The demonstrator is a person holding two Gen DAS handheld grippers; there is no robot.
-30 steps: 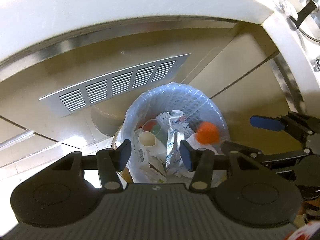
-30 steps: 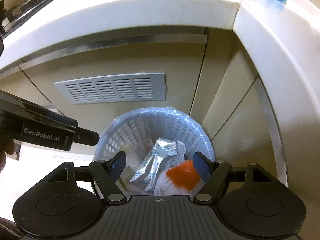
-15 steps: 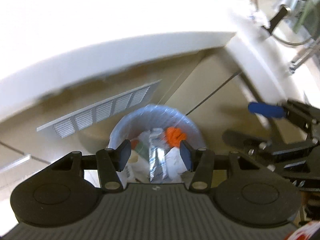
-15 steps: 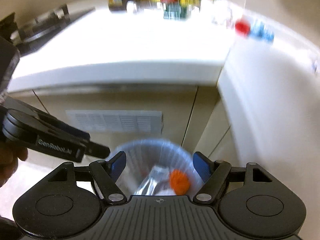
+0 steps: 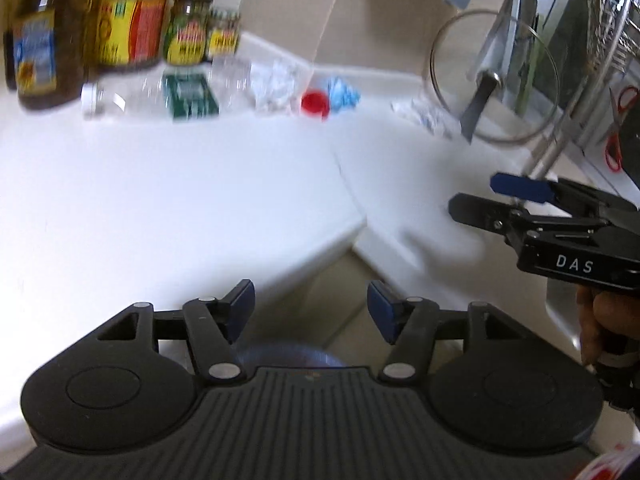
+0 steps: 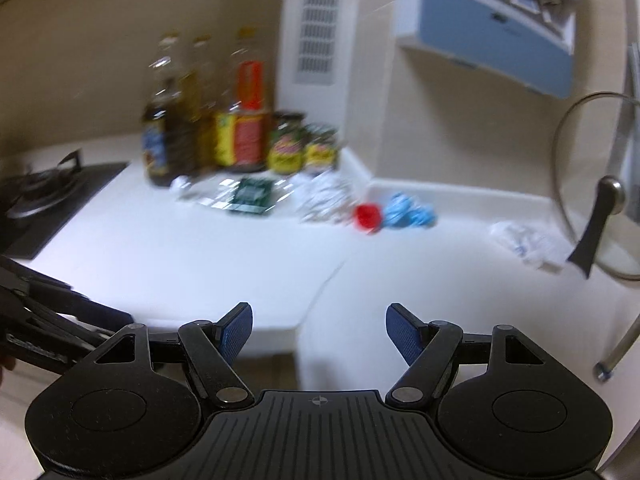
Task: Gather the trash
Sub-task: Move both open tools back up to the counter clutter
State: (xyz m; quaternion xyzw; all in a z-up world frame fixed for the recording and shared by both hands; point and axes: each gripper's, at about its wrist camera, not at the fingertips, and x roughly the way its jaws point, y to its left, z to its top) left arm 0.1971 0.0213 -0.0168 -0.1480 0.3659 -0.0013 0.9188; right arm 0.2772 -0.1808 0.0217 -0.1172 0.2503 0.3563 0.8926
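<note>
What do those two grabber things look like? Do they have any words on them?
Both are black plastic. The left gripper and right gripper each have two thin fingers with dark blue pads, silver screws, round bulges on each side and a ribbed middle. Seen from the side, the right one says DAS in white; the left one has white lettering too blurred to read.

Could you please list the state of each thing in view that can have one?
Left gripper: open, empty, jaws just widened.
Right gripper: open, empty.
Plastic bottle: lying on its side.
Red cap: off, on counter.
Blue wad: crumpled.
White wrapper: crumpled.
Glass lid: standing on edge.
Stove: no flame visible.
</note>
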